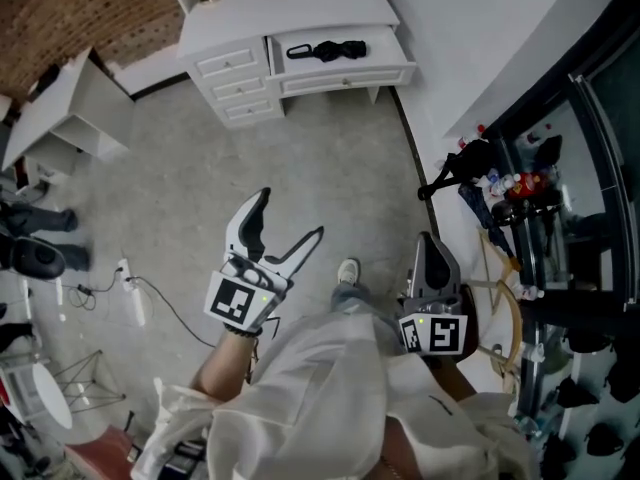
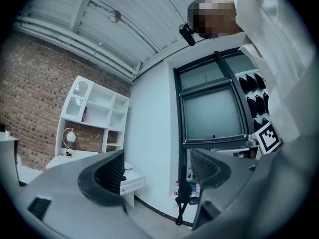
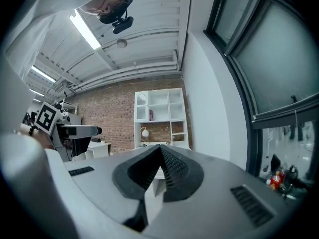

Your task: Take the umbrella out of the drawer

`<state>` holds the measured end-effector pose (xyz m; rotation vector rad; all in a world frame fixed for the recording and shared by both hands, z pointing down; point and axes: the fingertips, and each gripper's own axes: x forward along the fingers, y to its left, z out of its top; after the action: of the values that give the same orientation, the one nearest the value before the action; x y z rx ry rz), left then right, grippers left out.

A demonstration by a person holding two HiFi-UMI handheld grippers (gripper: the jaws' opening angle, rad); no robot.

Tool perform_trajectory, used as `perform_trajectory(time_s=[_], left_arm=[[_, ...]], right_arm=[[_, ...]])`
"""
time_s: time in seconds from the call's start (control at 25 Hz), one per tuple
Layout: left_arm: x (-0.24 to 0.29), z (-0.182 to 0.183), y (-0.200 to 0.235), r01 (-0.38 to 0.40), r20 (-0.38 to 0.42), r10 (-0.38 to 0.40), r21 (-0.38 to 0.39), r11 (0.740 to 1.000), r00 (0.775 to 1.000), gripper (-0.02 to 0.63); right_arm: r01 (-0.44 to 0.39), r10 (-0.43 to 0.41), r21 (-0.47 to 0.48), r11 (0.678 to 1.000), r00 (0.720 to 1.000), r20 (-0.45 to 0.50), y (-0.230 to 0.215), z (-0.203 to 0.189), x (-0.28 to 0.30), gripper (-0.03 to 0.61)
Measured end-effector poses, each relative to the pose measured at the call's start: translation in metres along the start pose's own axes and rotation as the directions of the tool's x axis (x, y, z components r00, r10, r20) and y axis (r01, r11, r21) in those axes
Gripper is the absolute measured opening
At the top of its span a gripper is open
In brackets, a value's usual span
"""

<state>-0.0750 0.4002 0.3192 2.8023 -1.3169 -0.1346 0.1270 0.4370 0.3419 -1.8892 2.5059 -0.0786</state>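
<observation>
Left gripper (image 1: 290,230): jaws wide apart, holding nothing. Right gripper (image 1: 432,253): jaws closed together, empty. Umbrella (image 1: 325,50) lies in open drawer (image 1: 345,68).

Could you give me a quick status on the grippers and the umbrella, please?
Left hand-held gripper open, empty; right hand-held gripper shut, empty. Umbrella lies in open drawer, across the floor, untouched. Nothing seen in the way.

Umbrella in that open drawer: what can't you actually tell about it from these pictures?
- Head view: the umbrella is far and small; its handle and strap details can't be made out.
- Left gripper view: the drawer shows side-on, partly behind a jaw of the left gripper; its inside is hidden.
- Right gripper view: the shut right gripper fills the lower middle; neither drawer nor umbrella shows.
</observation>
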Motion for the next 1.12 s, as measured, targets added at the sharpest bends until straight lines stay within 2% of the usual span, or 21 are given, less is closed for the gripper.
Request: perform_trajectory(time_s=[0.56, 0.72, 1.12], left_arm=[[0.106, -0.007, 0.02, -0.049, 0.003, 0.049, 0.006, 0.999, 0.999, 0.396], [0.122, -0.008, 0.024, -0.067, 0.01, 0.067, 0.002, 0.998, 0.998, 0.396], [0.143, -0.01, 0.049, -0.091, 0.01, 0.091, -0.001, 0.996, 0.996, 0.396]], right_arm=[[-0.079, 0.079, 0.014, 0.997, 0.997, 0.012, -0.071, 0.002, 0.086, 0.017], [-0.088, 0.088, 0.007, 0.996, 0.996, -0.014, -0.086, -0.006, 0.101, 0.018], [-0.097, 0.097, 0.009, 0.995, 0.995, -0.012, -0.097, -0.006, 0.134, 0.018]])
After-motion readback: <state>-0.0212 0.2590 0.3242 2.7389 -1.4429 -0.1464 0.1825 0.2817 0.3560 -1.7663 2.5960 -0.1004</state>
